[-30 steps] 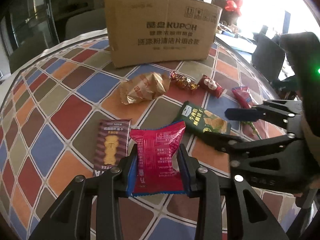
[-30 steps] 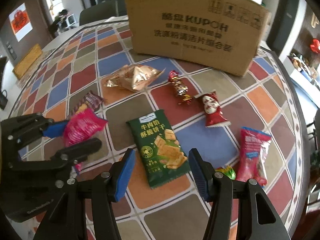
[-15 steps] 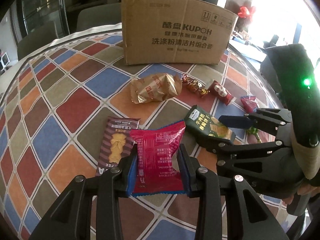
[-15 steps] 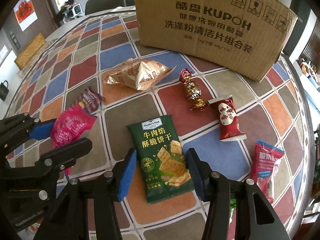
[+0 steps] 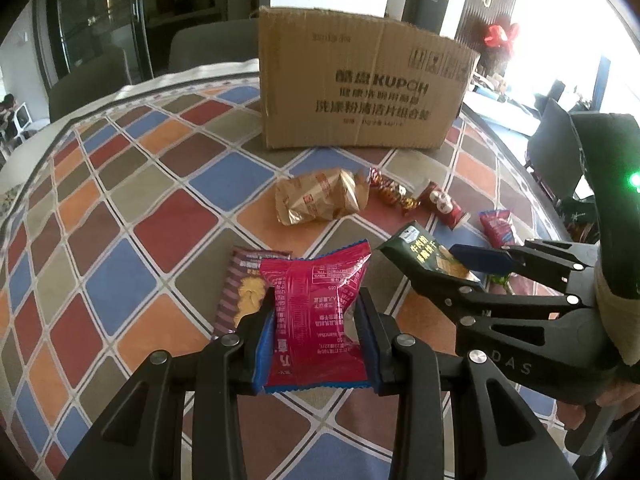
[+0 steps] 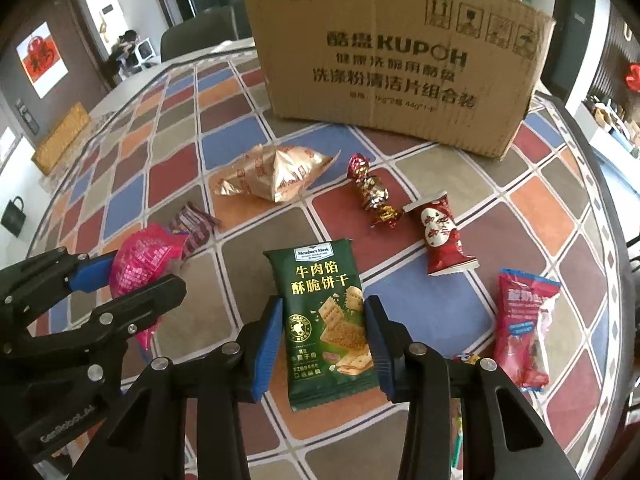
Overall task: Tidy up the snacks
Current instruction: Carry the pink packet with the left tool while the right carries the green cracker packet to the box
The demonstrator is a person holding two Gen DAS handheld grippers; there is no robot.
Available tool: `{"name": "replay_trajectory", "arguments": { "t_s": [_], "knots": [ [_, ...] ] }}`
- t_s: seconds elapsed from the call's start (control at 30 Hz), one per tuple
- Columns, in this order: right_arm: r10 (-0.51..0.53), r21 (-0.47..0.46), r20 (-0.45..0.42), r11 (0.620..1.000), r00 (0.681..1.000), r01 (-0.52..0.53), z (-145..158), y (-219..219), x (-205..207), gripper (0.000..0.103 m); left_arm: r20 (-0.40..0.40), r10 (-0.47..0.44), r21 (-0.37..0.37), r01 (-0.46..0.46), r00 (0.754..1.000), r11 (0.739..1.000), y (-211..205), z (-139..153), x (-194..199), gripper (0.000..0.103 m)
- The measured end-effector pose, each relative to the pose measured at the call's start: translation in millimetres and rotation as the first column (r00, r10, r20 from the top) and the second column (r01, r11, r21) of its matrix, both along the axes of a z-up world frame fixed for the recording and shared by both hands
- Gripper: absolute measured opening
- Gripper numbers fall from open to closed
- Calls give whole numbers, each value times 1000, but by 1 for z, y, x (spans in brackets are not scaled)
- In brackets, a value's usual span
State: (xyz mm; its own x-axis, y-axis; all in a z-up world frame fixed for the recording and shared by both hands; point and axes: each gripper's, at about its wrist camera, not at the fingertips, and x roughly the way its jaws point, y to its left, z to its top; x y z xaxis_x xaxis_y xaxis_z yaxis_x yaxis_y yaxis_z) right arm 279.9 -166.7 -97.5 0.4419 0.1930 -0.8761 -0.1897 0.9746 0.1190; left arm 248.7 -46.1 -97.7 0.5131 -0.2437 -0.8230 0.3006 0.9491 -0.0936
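Note:
My left gripper (image 5: 316, 332) is shut on a magenta snack packet (image 5: 316, 312) and holds it above the table; it also shows in the right wrist view (image 6: 140, 264). My right gripper (image 6: 324, 344) is shut on a green cracker packet (image 6: 326, 320), which shows lifted off the table in the left wrist view (image 5: 424, 250). A brown KUPOH cardboard box (image 6: 384, 64) stands at the back of the table. On the table lie a gold bag (image 6: 280, 174), a wrapped candy (image 6: 370, 192), a red packet (image 6: 440, 236), a pink-red packet (image 6: 524, 324) and a purple packet (image 5: 244, 288).
The round table (image 5: 160, 236) has a cloth of coloured squares. Its edge curves close on the right (image 6: 612, 216). Chairs (image 5: 208, 46) stand behind the box. A small yellow-green wrapper (image 6: 466, 360) lies by my right finger.
My right gripper has closed on the green cracker packet and lifted it. Both grippers have moved toward the box, the left still holding the magenta packet.

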Motion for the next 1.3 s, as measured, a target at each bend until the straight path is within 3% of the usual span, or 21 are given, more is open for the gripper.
{"name": "replay_trajectory", "arguments": {
  "t_s": [0.53, 0.97, 1.3],
  "knots": [
    [-42, 1, 167, 999, 985, 42, 69, -11, -16, 42, 154, 3, -12, -1, 988, 1000, -4, 67, 3, 37],
    [-109, 32, 311, 994, 944, 104, 131, -27, -8, 42, 270, 1, -24, 6, 963, 1000, -13, 124, 26, 37],
    [-134, 35, 385, 991, 913, 131, 174, -37, 18, 42, 308, -15, -27, 25, 951, 999, -24, 159, 63, 36]
  ]
}}
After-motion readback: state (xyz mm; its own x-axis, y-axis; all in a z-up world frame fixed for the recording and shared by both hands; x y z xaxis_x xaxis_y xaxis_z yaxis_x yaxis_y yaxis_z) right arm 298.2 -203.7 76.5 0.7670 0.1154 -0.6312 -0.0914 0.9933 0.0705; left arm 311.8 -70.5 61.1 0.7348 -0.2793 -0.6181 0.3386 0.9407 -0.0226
